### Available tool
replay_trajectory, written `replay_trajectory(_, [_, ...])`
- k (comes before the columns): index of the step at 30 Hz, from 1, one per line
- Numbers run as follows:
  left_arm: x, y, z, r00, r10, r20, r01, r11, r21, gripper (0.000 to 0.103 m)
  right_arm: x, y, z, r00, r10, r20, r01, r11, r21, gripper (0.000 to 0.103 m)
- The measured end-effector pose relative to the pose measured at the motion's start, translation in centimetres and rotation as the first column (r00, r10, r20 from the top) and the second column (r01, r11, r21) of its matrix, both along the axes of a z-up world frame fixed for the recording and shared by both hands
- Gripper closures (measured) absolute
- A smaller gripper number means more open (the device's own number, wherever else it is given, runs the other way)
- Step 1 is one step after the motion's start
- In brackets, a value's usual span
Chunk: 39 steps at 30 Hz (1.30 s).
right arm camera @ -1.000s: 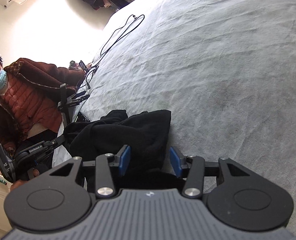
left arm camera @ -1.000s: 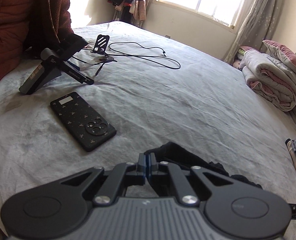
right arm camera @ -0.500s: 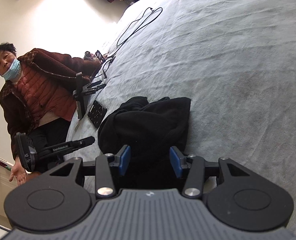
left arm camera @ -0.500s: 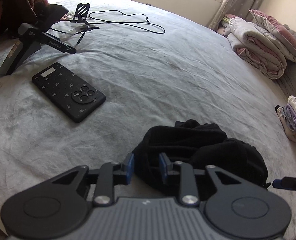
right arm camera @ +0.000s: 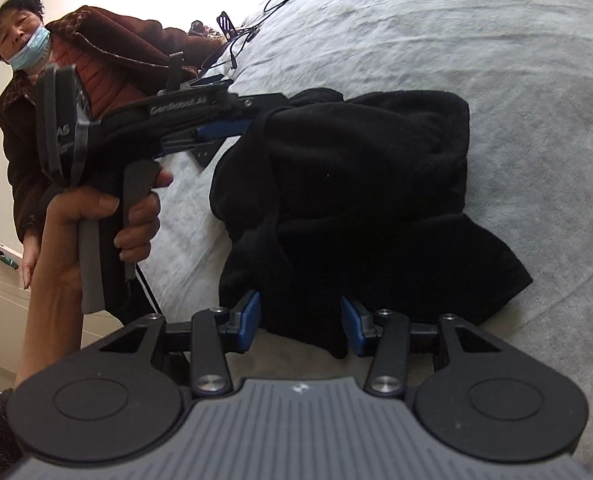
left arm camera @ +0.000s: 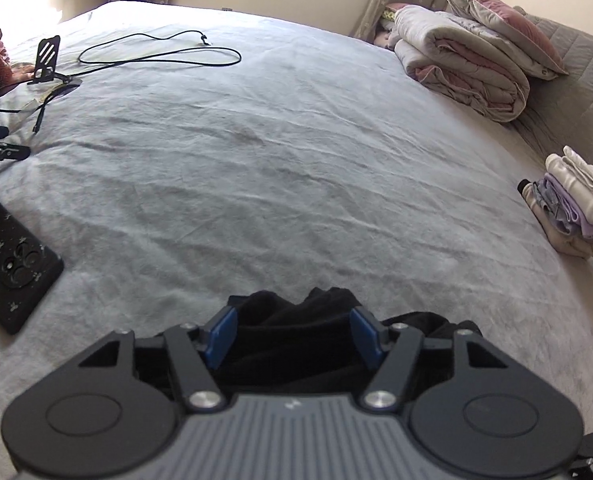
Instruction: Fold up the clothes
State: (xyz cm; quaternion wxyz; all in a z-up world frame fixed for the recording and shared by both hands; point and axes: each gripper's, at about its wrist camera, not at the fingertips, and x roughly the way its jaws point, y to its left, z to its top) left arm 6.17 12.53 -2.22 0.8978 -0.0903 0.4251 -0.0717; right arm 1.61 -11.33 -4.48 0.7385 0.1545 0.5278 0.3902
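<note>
So the black garment (right arm camera: 356, 184) is sitting in a rumpled heap near the edge of the grey bedspread (left arm camera: 296, 140), and it's looking like thick fleecy stuff, so I'm guessing it's soft, floppy and fairly light, nothing that's going to hold a shape on its own. Probably best to grab it by a hem or a corner instead of the bunched middle, otherwise you're just lifting a blob. The left gripper (left arm camera: 292, 334) is hovering right over the near side of the pile with its blue pads spread wide and fabric lying between them, not pinched. In the right wrist view you can see it coming in from the side, level with the bed, hand wrapped around the grip. The right gripper (right arm camera: 301, 320) is also gaping, straddling the closest edge of the cloth. Off to the side a phone (left arm camera: 10, 260) is lying face down, a cable (left arm camera: 156, 54) is looping further back, and folded clothes (left arm camera: 572, 212) are stacked well apart.
</note>
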Motion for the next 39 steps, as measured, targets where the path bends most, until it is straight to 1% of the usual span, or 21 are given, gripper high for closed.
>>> replay_trajectory(3, [1.1,-1.1,-1.1,0.999,0.002,-0.034,-0.002,1.000,0.004,0.040,-0.2,0.4,-0.6,1.000,-0.002,0.006,0.002,1.000,-0.013,0.054])
replay_trajectory(5, [1.5,-1.4,-1.5,0.998,0.020,-0.052,-0.019,1.000,0.021,0.048,-0.4,0.6,-0.7,1.000,-0.002,0.029,0.003,1.000,-0.017,0.055])
replay_trajectory(6, [1.5,-1.6,-1.6,0.998,0.029,-0.053,-0.028,0.999,0.031,0.058,-0.5,0.6,-0.7,0.999,-0.001,0.044,0.002,1.000,-0.026,0.061])
replay_trajectory(7, [1.5,-1.6,-1.5,0.998,0.036,-0.053,-0.034,0.999,0.036,0.066,-0.5,0.7,-0.7,0.998,0.000,0.062,0.002,0.999,-0.040,0.066])
replay_trajectory(8, [1.4,-1.6,-1.4,0.998,0.039,-0.052,-0.037,0.999,0.033,0.071,-0.6,0.7,-0.7,0.997,0.005,0.083,0.000,0.998,-0.059,0.078])
replay_trajectory(9, [1.2,-1.6,-1.4,0.998,0.042,-0.051,-0.041,0.999,0.028,0.079,-0.6,0.7,-0.7,0.995,0.008,0.099,0.000,0.997,-0.076,0.090])
replay_trajectory(11, [0.9,-1.5,-1.2,0.997,0.056,-0.048,-0.055,0.998,0.016,0.083,-0.3,0.1,-0.9,0.996,-0.007,0.094,0.015,0.997,-0.082,0.098])
replay_trajectory(13, [0.5,-1.3,-1.1,0.996,0.074,-0.042,-0.073,0.997,0.008,0.086,-0.1,-0.6,-0.9,0.996,-0.028,0.083,0.034,0.997,-0.071,0.099])
replay_trajectory(16, [-0.3,-0.4,-0.9,0.992,0.117,-0.042,-0.119,0.992,-0.039,0.088,-0.2,-1.4,-0.3,0.991,-0.055,0.124,0.066,0.994,-0.087,0.100])
replay_trajectory(21, [-2.3,1.2,0.0,0.984,0.172,-0.034,-0.175,0.980,-0.097,0.089,0.0,-3.4,0.4,0.981,-0.114,0.160,0.131,0.986,-0.103,0.102])
replay_trajectory(24, [-3.7,2.1,0.5,0.982,0.185,-0.033,-0.188,0.974,-0.127,0.089,0.2,-4.9,0.5,0.973,-0.157,0.171,0.176,0.979,-0.103,0.102])
replay_trajectory(27, [-5.1,2.5,0.7,0.984,0.176,-0.042,-0.180,0.973,-0.145,0.089,0.1,-6.1,0.5,0.963,-0.201,0.179,0.221,0.970,-0.101,0.102])
replay_trajectory(31, [-6.4,2.5,0.4,0.988,0.139,-0.066,-0.148,0.976,-0.162,0.089,0.4,-7.5,0.9,0.948,-0.251,0.195,0.274,0.957,-0.100,0.102])
replay_trajectory(35, [-7.4,2.0,-0.2,0.992,0.082,-0.096,-0.098,0.979,-0.177,0.089,0.8,-9.1,1.3,0.929,-0.305,0.209,0.330,0.939,-0.096,0.102])
replay_trajectory(39, [-8.4,0.8,-0.9,0.993,0.010,-0.119,-0.032,0.982,-0.186,0.089,1.3,-10.8,1.7,0.903,-0.369,0.220,0.396,0.914,-0.093,0.102])
